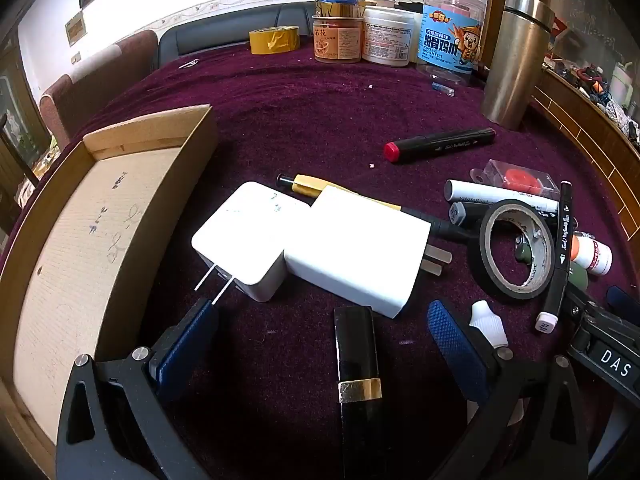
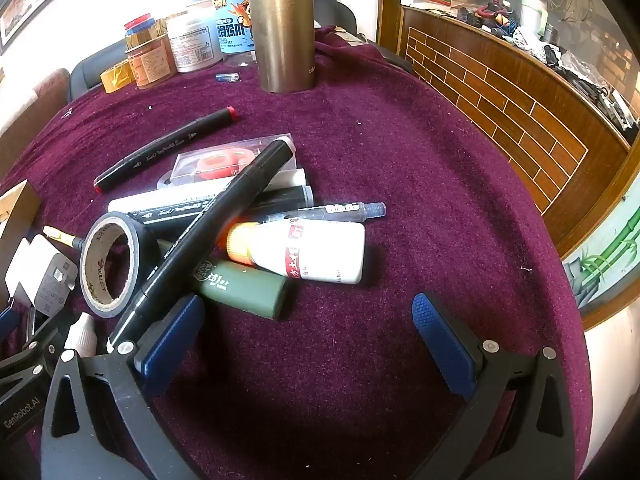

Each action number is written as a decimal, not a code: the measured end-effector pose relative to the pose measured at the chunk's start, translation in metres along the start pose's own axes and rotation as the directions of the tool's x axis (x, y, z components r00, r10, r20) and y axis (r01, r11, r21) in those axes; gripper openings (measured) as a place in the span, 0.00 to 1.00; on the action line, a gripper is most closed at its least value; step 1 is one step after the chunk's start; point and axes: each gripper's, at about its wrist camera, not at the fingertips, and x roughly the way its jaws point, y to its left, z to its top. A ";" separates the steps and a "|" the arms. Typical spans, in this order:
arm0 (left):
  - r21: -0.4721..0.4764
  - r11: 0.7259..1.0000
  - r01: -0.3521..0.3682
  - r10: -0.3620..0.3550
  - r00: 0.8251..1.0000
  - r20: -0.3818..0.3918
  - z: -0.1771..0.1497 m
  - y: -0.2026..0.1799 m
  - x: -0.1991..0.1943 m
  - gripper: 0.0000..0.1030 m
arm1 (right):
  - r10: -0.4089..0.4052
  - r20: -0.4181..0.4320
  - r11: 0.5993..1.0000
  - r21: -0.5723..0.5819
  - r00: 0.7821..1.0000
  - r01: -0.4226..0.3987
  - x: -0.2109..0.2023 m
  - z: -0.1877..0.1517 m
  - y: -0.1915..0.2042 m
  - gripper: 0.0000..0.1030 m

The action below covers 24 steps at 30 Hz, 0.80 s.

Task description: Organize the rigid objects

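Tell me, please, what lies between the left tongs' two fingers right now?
In the left wrist view, a black tube with a gold band lies on the purple cloth between the open left tongs, touching neither finger.

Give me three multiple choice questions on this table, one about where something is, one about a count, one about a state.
1. Where does the cardboard box sit relative to the white chargers?
A. left
B. right
C. on top

2. How many white chargers lie on the cloth?
A. one
B. two
C. four

3. How are the left tongs?
A. shut on a pen
B. open, holding nothing
C. shut on tape

Answers:
1 A, the box fills the left edge of the left wrist view.
2 B, one charger lies beside the other charger.
3 B, its pads stand wide apart.
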 end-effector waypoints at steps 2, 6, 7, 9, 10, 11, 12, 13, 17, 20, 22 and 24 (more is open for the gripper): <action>0.001 1.000 -0.001 0.001 1.000 0.002 0.000 0.000 0.000 0.99 | 0.000 -0.001 1.000 0.000 1.000 0.000 0.000 0.000 0.000 1.00; 0.000 1.000 0.000 0.000 1.000 0.004 0.000 0.000 -0.001 0.99 | 0.001 0.000 1.000 0.001 1.000 -0.001 0.000 0.000 0.000 1.00; 0.000 1.000 0.000 0.000 1.000 0.003 0.000 0.001 -0.001 0.99 | 0.001 0.000 1.000 0.001 1.000 -0.001 0.000 0.000 0.001 1.00; 0.000 1.000 0.001 -0.001 1.000 0.001 0.000 0.001 -0.001 0.99 | 0.002 0.001 1.000 0.001 1.000 -0.002 0.000 0.000 0.000 1.00; 0.000 1.000 0.001 -0.001 1.000 0.002 0.000 0.001 -0.001 0.99 | 0.002 0.000 1.000 0.001 1.000 -0.002 0.000 0.000 0.000 1.00; 0.000 1.000 0.000 0.000 1.000 0.002 0.000 0.001 -0.001 0.99 | 0.002 0.000 1.000 0.001 1.000 -0.002 0.000 0.000 0.000 1.00; 0.000 1.000 0.001 -0.001 1.000 0.001 0.000 0.001 -0.001 0.99 | 0.002 0.000 1.000 0.001 1.000 -0.002 0.000 0.000 0.000 1.00; 0.000 1.000 0.000 0.000 1.000 0.001 0.000 0.001 -0.001 0.99 | 0.002 0.000 1.000 0.001 1.000 -0.002 0.000 0.000 0.000 1.00; 0.000 1.000 0.000 0.000 1.000 0.001 0.000 0.001 -0.001 0.99 | 0.002 0.000 1.000 0.002 1.000 -0.002 0.000 0.000 0.000 1.00; 0.000 1.000 0.000 0.000 1.000 0.002 0.000 0.001 -0.001 0.99 | 0.002 0.000 1.000 0.002 1.000 -0.002 0.000 0.000 0.000 1.00; 0.000 1.000 0.000 0.000 1.000 0.001 0.000 0.001 -0.001 0.99 | 0.002 0.000 1.000 0.002 1.000 -0.002 0.000 0.000 0.000 1.00; 0.000 1.000 0.000 0.000 1.000 0.001 0.000 0.001 -0.001 0.99 | 0.003 0.000 1.000 0.002 1.000 -0.003 0.000 0.000 0.000 1.00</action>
